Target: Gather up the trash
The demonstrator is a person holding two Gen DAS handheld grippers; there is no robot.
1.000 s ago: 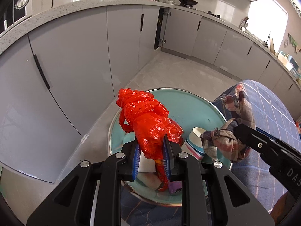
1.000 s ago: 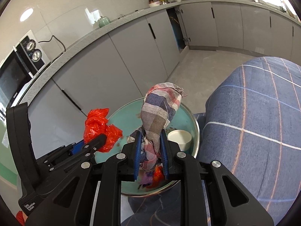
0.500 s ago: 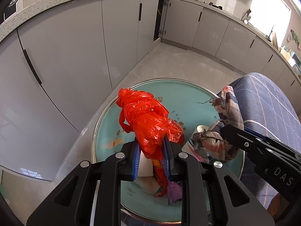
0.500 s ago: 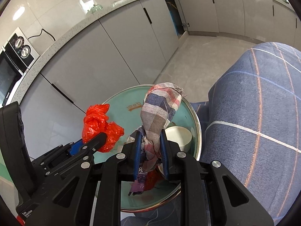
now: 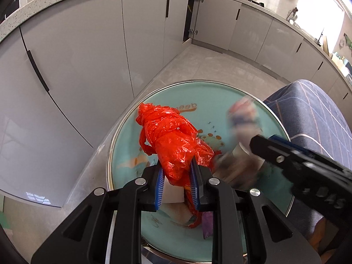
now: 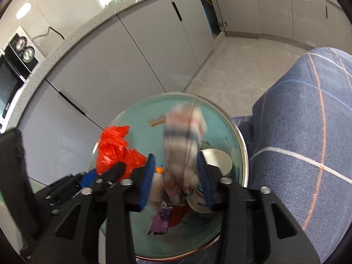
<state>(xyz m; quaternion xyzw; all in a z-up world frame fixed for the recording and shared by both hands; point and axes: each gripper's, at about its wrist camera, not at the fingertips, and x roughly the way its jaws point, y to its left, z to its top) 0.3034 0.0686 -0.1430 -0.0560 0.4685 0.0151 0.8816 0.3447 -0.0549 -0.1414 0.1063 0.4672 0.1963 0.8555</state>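
One round teal basin sits on the floor in front of the grey cabinets, beside one blue checked cushion. Two grippers work over it, each with one piece of trash between its fingers.

The left gripper is clenched on one crumpled red plastic bag; the blue pads press its lower end from both sides, and the bulk of the bag stands up above the fingers, over the basin's left half.

The right gripper has just been opening. Its jaws stand apart with one striped checked cloth between them (blurred, so its edges are hard to trace). The cloth hangs in the gap with space showing on either side, so the pads no longer press it; it is released, above the middle of the basin. In the left wrist view the same cloth shows as a smear just ahead of the right gripper's black finger.

Inside the basin I count one white cup lying at the right side near the rim, one purple wrapper on the bottom toward the near edge, a red scrap just beside it, and one pale white lump beneath the left gripper's fingers. A small orange bit shows next to the right gripper's left pad; I cannot tell what it is.
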